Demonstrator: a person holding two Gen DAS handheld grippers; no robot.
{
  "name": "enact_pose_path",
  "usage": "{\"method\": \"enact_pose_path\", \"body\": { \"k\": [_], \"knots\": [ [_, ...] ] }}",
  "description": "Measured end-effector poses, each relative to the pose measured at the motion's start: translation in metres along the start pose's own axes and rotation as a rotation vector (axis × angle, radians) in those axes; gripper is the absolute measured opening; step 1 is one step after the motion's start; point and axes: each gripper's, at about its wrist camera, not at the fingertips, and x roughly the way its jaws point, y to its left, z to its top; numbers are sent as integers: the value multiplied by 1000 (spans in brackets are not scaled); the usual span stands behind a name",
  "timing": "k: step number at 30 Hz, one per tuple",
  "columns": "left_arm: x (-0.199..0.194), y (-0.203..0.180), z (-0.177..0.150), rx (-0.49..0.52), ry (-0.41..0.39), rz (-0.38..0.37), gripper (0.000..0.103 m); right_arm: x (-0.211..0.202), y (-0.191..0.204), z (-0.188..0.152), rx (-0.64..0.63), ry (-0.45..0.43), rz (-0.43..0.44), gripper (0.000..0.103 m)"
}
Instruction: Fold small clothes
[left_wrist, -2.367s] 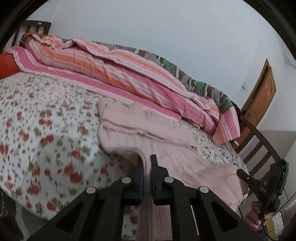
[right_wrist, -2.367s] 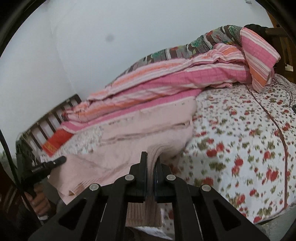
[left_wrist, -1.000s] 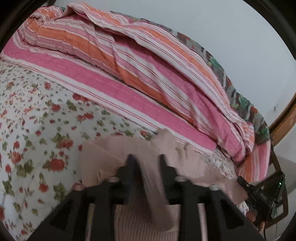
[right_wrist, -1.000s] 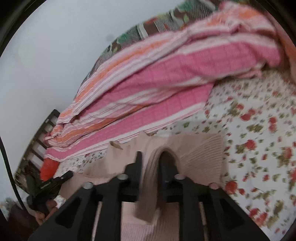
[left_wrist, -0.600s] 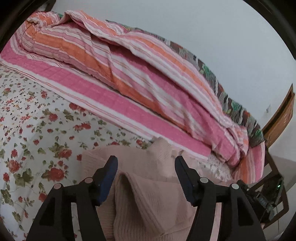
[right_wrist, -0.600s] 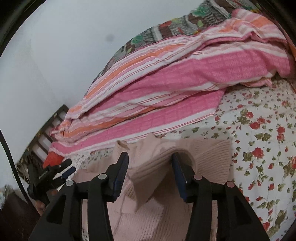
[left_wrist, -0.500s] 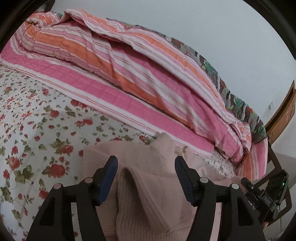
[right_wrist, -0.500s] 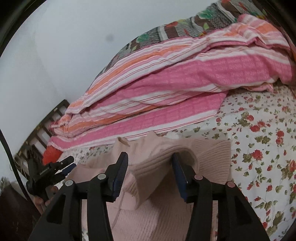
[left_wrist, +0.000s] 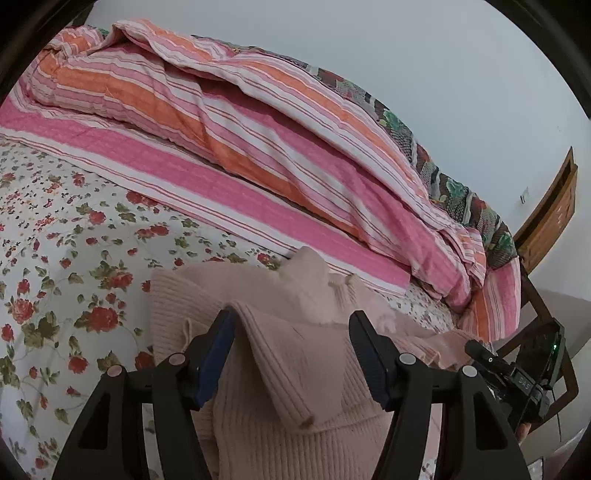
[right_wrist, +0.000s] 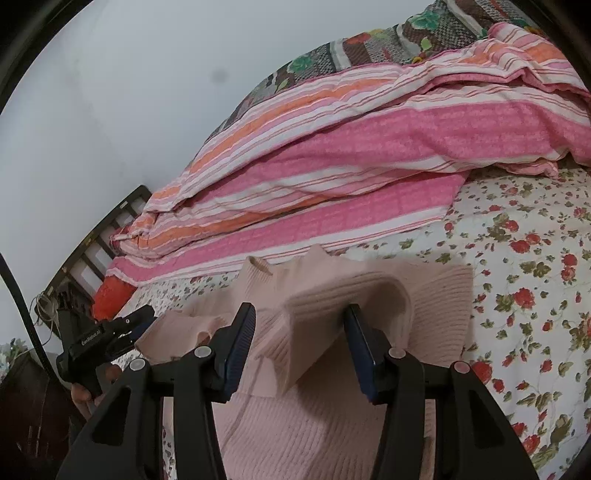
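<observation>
A pale pink ribbed knit sweater (left_wrist: 277, 387) lies folded on the flowered bed sheet (left_wrist: 74, 258), its collar toward the striped quilt. My left gripper (left_wrist: 291, 321) is open above it, and a loose fold of the knit rises between the jaws and leans on the left pad (left_wrist: 218, 354). In the right wrist view the sweater (right_wrist: 332, 424) fills the lower middle. My right gripper (right_wrist: 299, 314) is open too, with a raised fold draped over its right pad (right_wrist: 360, 350). Neither pair of pads presses on the cloth.
A bunched pink, orange and white striped quilt (left_wrist: 258, 129) runs along the wall behind the sweater. A wooden bed end (left_wrist: 550, 214) stands at the right and a slatted frame (right_wrist: 92, 251) at the left. The flowered sheet (right_wrist: 535, 295) spreads to the right of the sweater.
Both grippers carried the sweater's lower edge up toward the collar, then opened and let the cloth go. The released folds now slump between the spread jaws.
</observation>
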Motion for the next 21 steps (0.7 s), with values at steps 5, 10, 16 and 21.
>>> {"method": "enact_pose_path", "body": {
  "k": [5,10,16,21],
  "knots": [
    [-3,-7,-4,21,14,-2,62,1,10,-3,-42,15,4,49],
    [-7,-16,-8,65,26,-9,62,-1,12,-4,-45,13,4,49],
    [-6,-18,-11,42,50,-75,62,-3,12,-4,-47,6,-4,49],
    [-3,-21,-11,35,49,-102,62,-1,11,-3,-42,7,-10,49]
  ]
}}
